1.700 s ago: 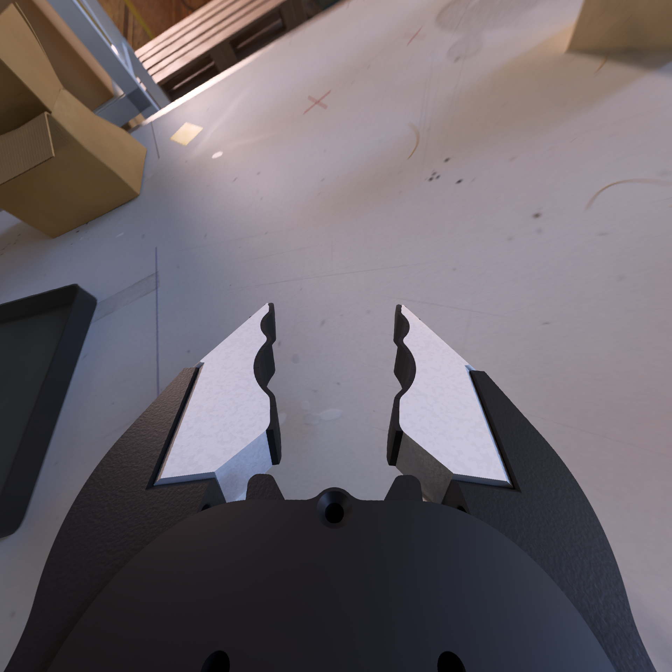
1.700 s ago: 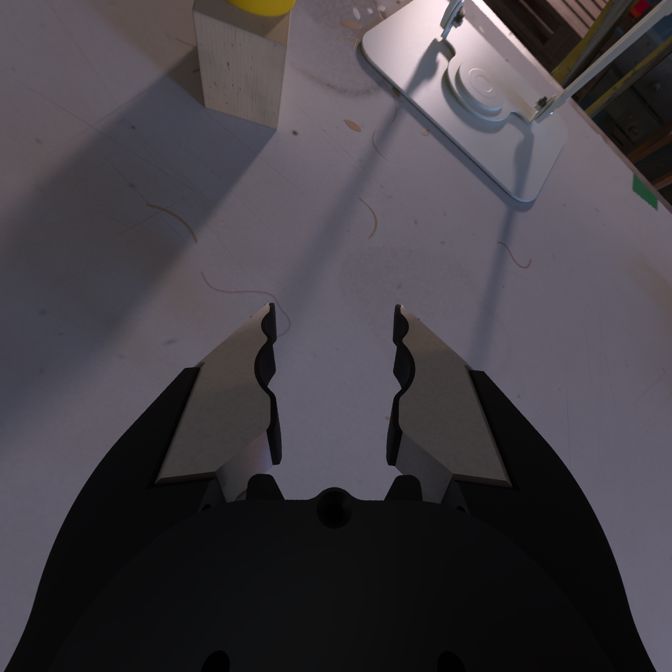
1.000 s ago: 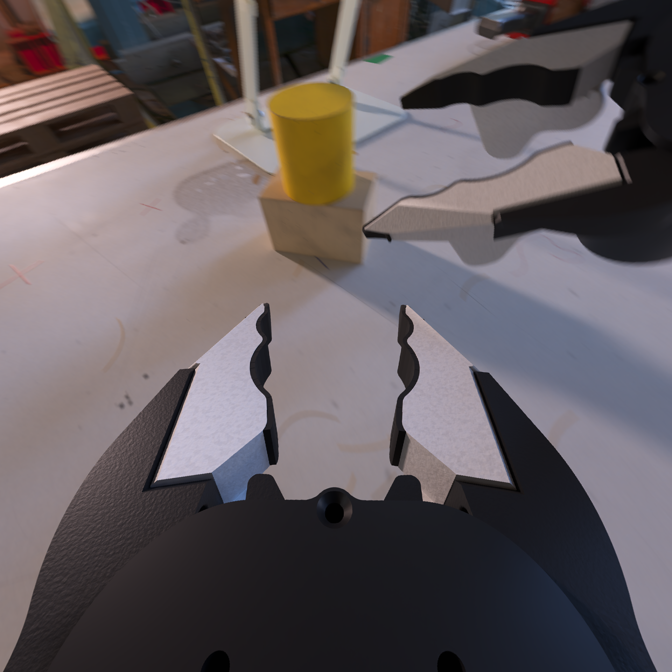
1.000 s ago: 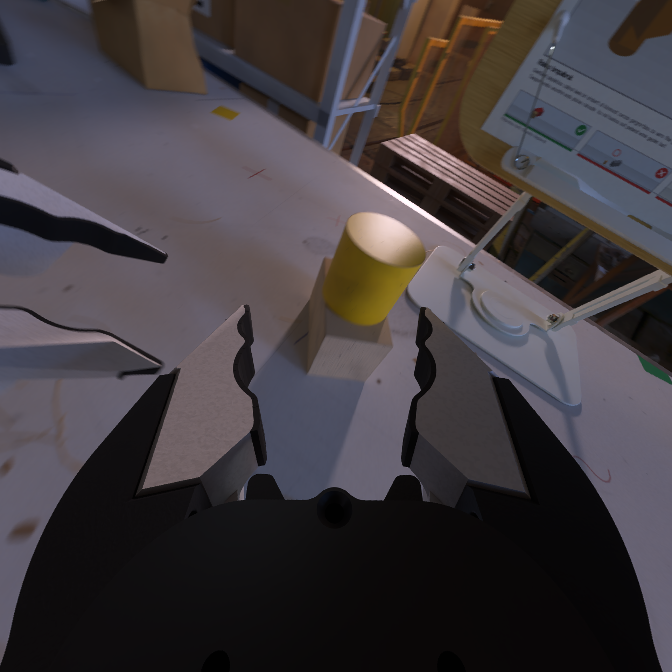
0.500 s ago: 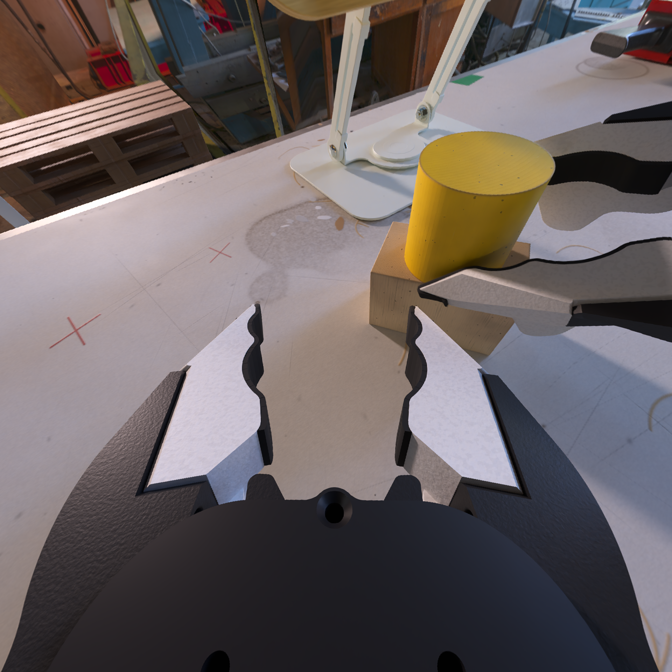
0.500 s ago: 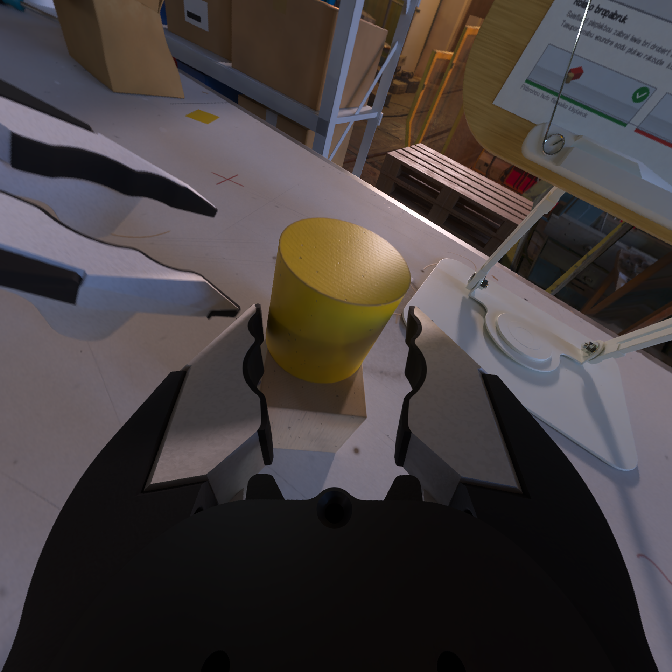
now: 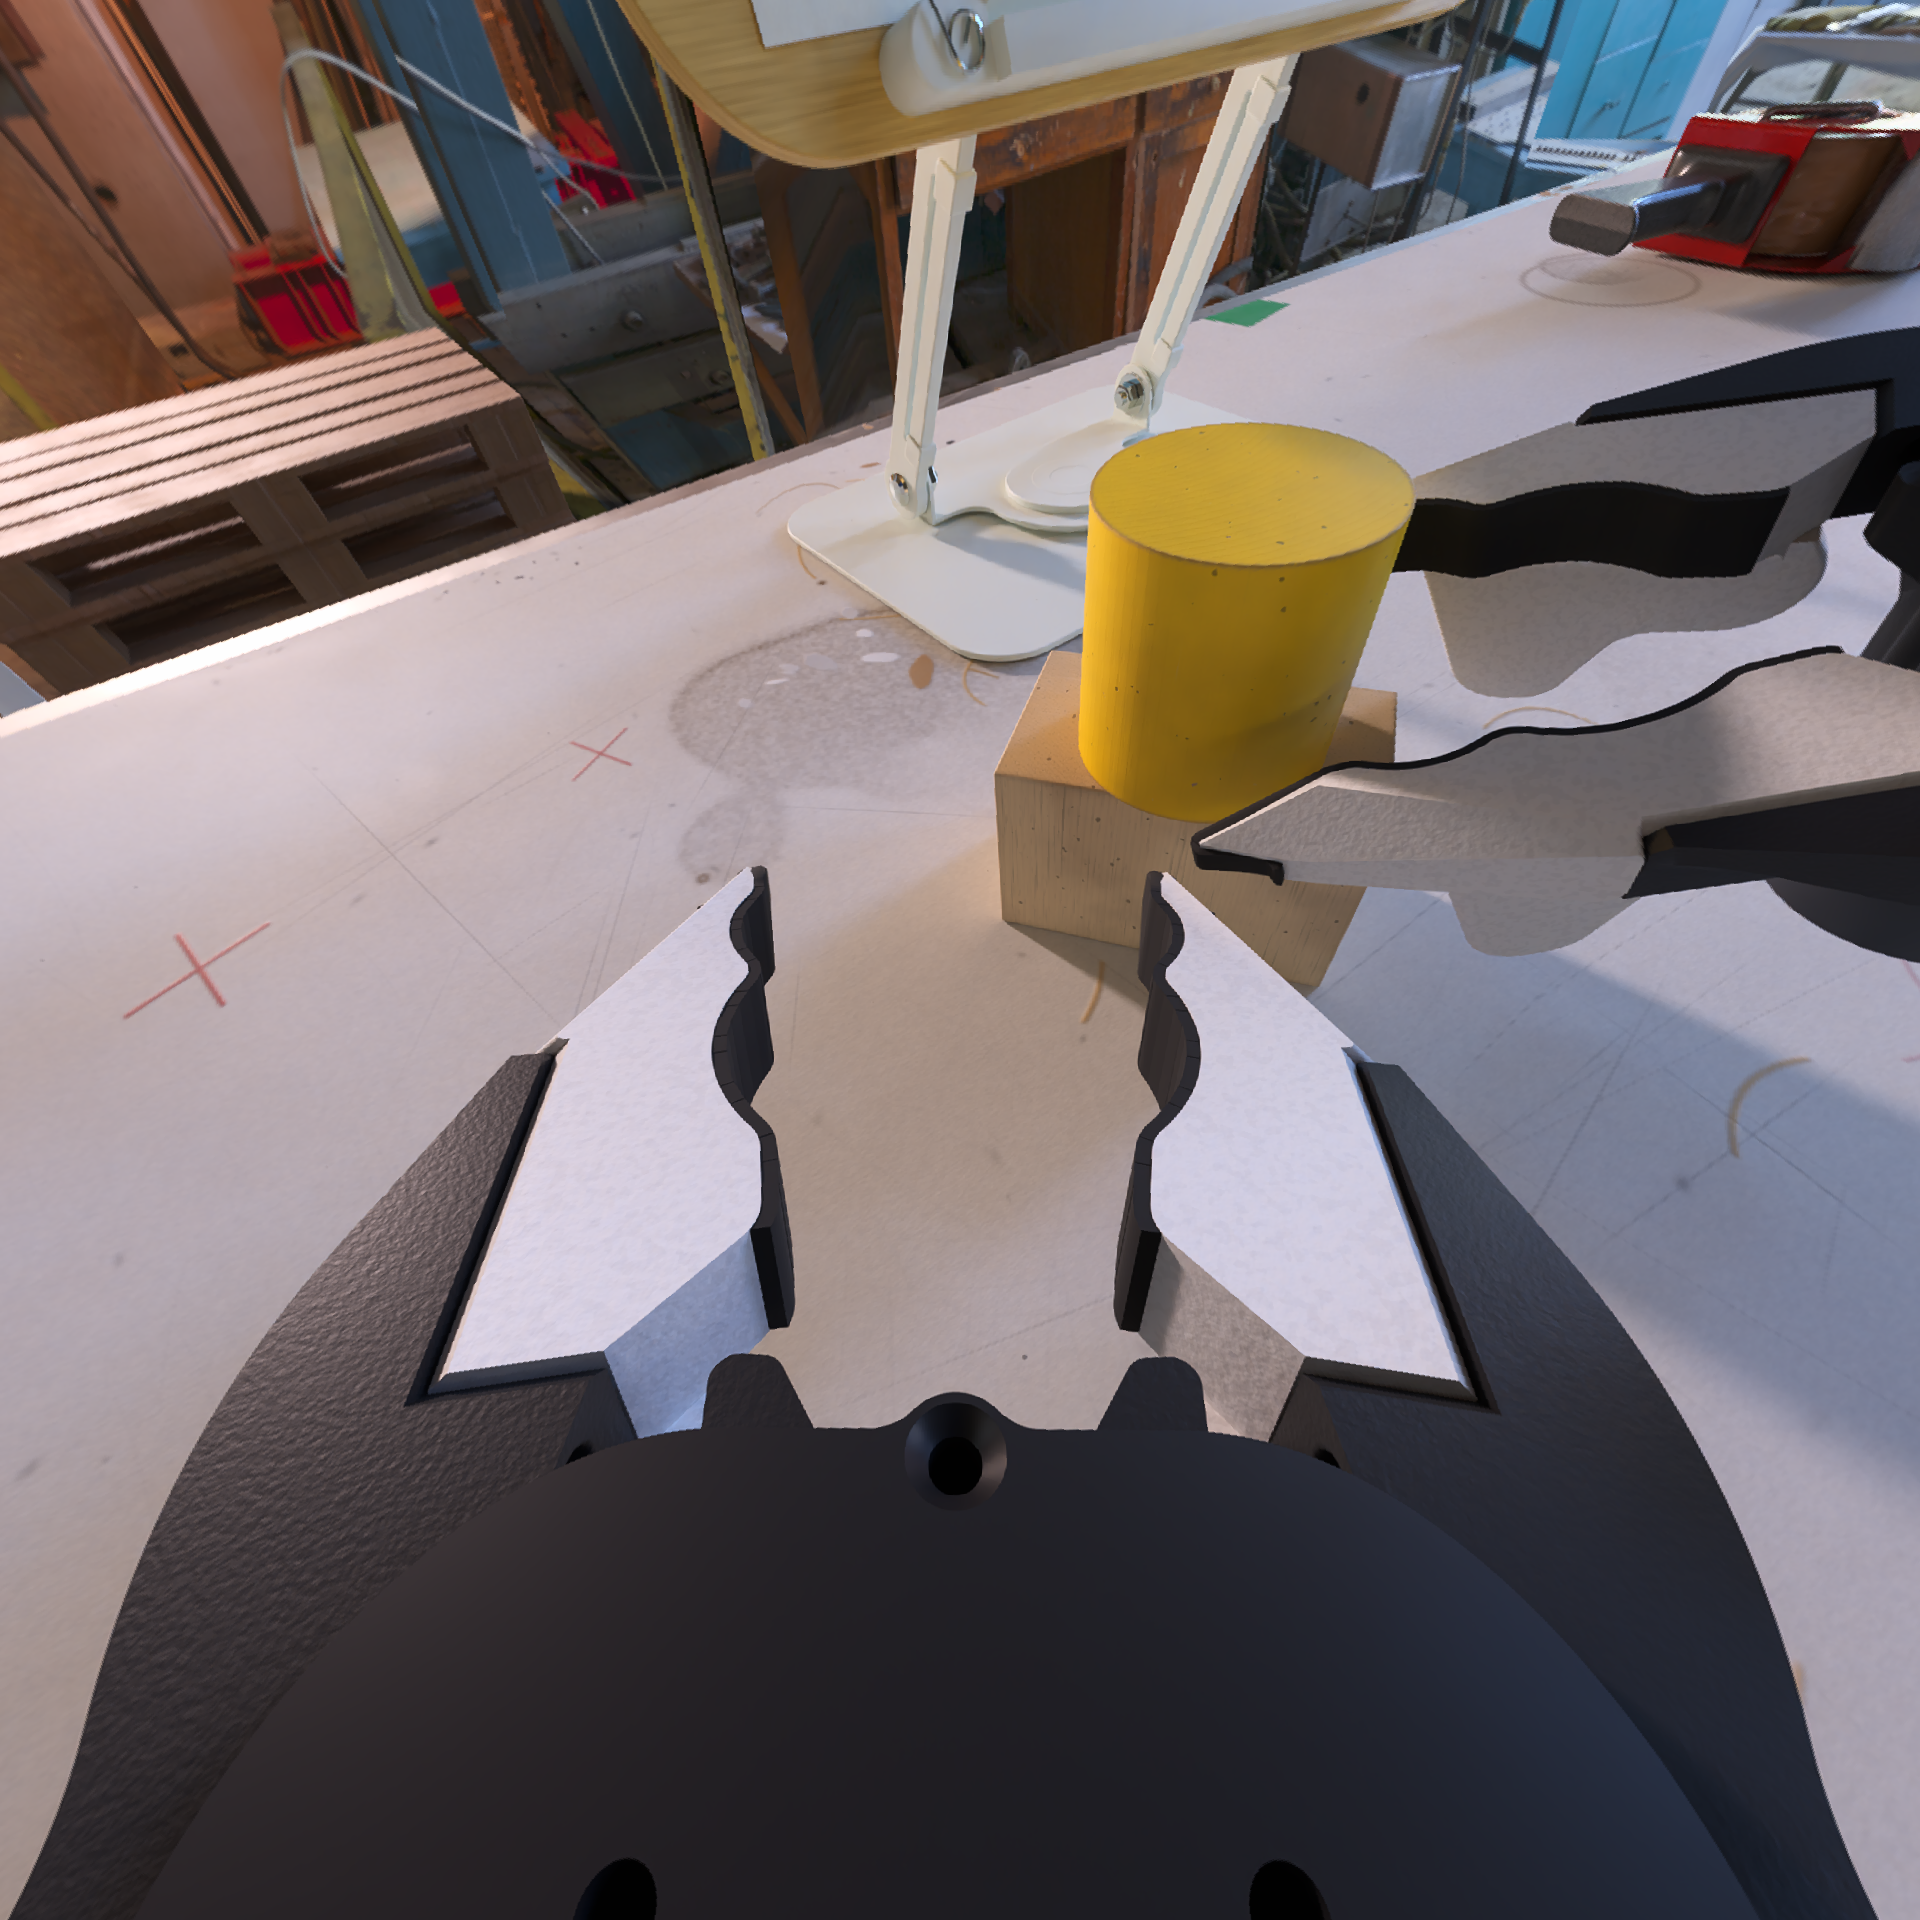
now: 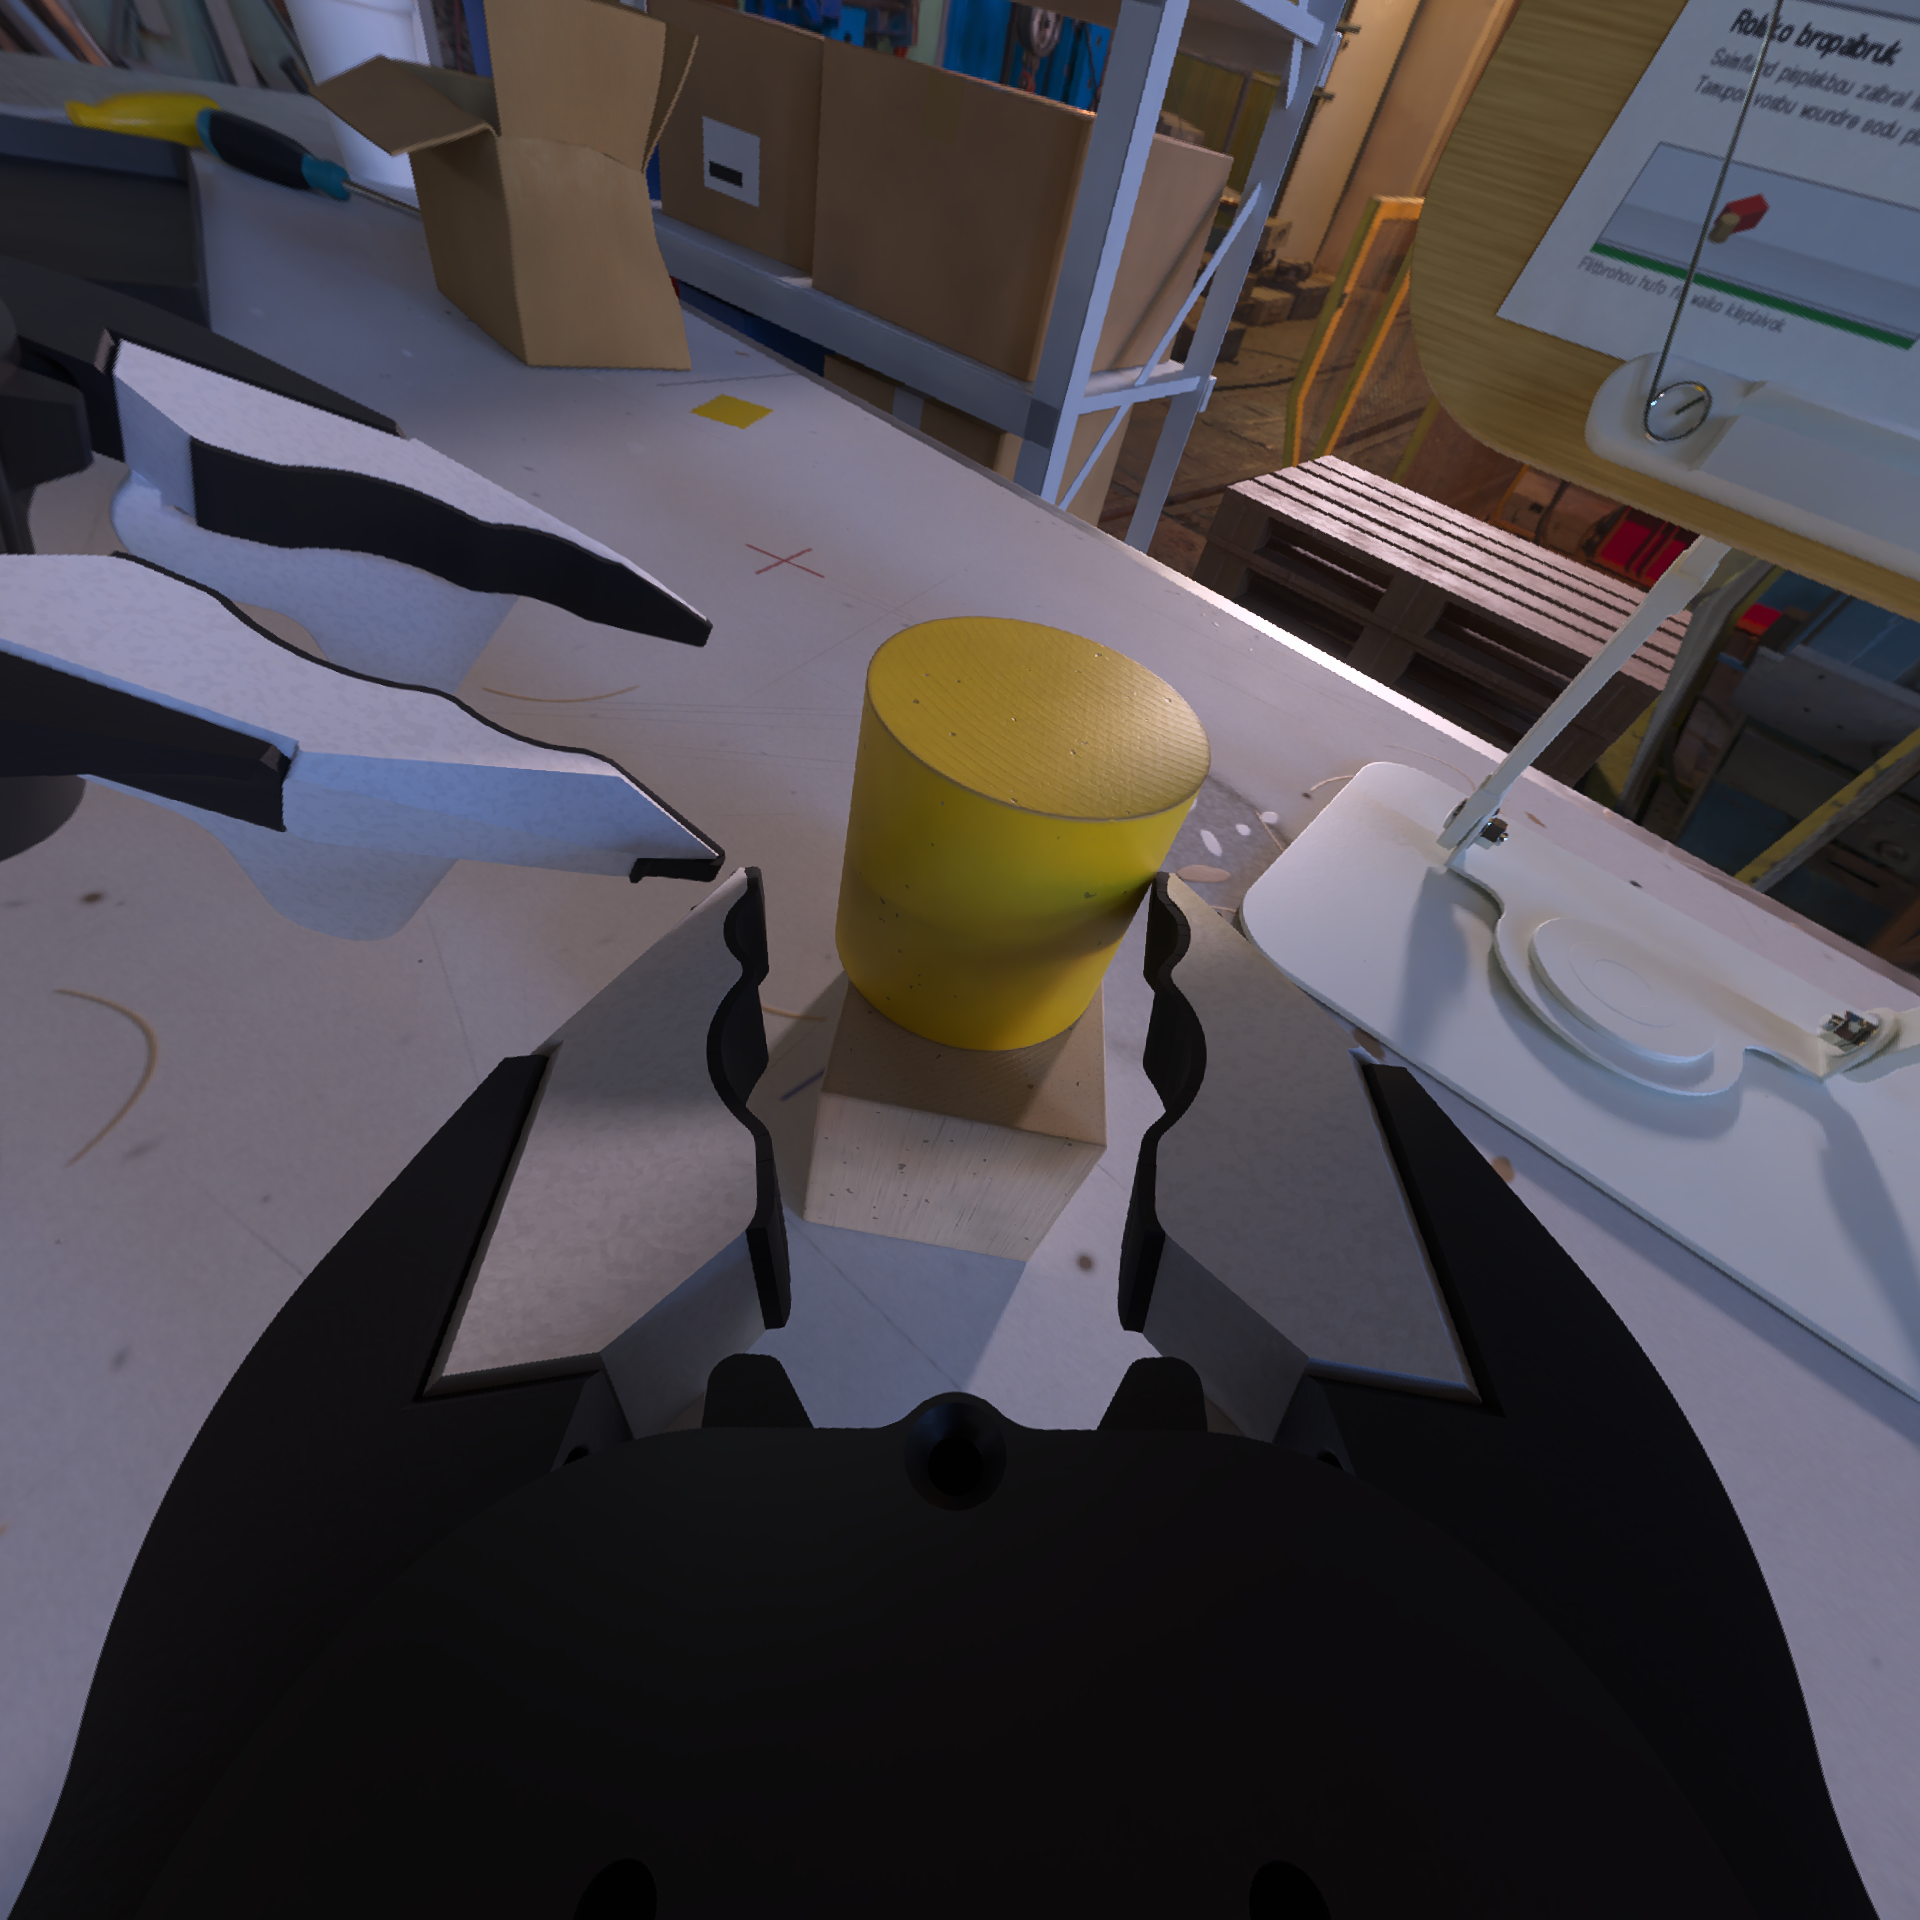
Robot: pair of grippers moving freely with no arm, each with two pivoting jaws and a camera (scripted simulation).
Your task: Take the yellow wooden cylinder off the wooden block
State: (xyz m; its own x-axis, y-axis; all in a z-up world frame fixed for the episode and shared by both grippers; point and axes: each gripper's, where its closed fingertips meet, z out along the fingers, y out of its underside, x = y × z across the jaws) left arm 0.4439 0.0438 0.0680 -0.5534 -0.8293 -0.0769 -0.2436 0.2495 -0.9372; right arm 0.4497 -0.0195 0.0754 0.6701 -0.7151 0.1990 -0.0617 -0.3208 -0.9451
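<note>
A yellow wooden cylinder (image 8: 1018,831) stands upright on a pale wooden block (image 8: 935,1174) on the white table. My right gripper (image 8: 954,883) is open, with one finger on each side of the cylinder's lower half. The right fingertip is at the cylinder's edge, but no grip shows. In the left wrist view the cylinder (image 7: 1236,623) and block (image 7: 1081,862) sit ahead to the right, with the right gripper's fingers (image 7: 1507,821) before and behind the cylinder. My left gripper (image 7: 956,883) is open and empty, just short of the block. It also shows at the left of the right wrist view (image 8: 712,743).
A white stand base (image 8: 1558,987) lies on the table just right of the block and carries a wooden board on white legs (image 7: 925,312). Cardboard boxes (image 8: 561,239) stand at the back. A red tool (image 7: 1766,197) lies far right. The table edge (image 7: 312,623) runs behind.
Both grippers swung up from facing the bare table and closed in on the cylinder. The right gripper has moved forward until its open fingers flank the cylinder. The left gripper has edged nearer the block.
</note>
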